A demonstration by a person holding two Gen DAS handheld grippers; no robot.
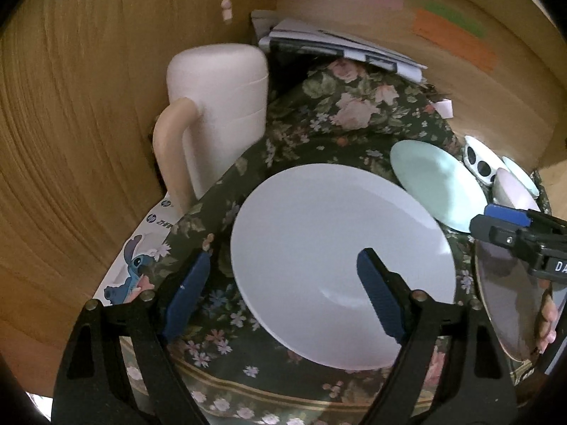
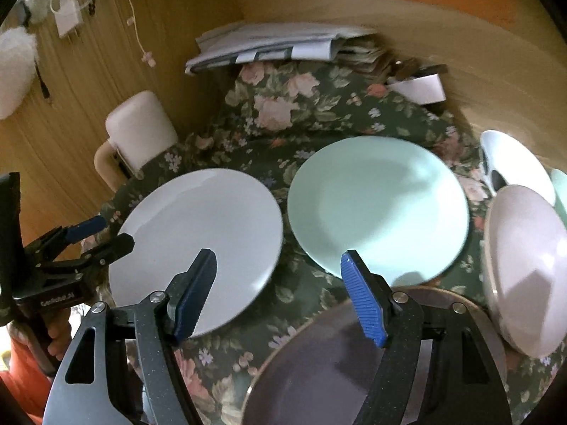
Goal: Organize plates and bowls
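Note:
A white plate [image 1: 336, 258] lies on the floral cloth; it also shows in the right wrist view [image 2: 198, 241]. My left gripper [image 1: 283, 290] is open over its near left rim, holding nothing. A mint plate [image 2: 379, 205] lies to the right of the white one, seen too in the left wrist view [image 1: 436, 184]. My right gripper [image 2: 280, 290] is open and empty above the gap between these plates. A dark grey plate [image 2: 319, 364] lies under it at the near edge. A pinkish white bowl [image 2: 528, 269] and a white bowl with black spots [image 2: 514, 163] sit at the right.
A white jug with a beige handle [image 1: 219, 113] stands at the left by the wooden wall. A stack of papers [image 2: 276, 46] lies at the back. A white paper strip [image 2: 421, 88] sits back right. The floral cloth [image 2: 319, 113] covers the table.

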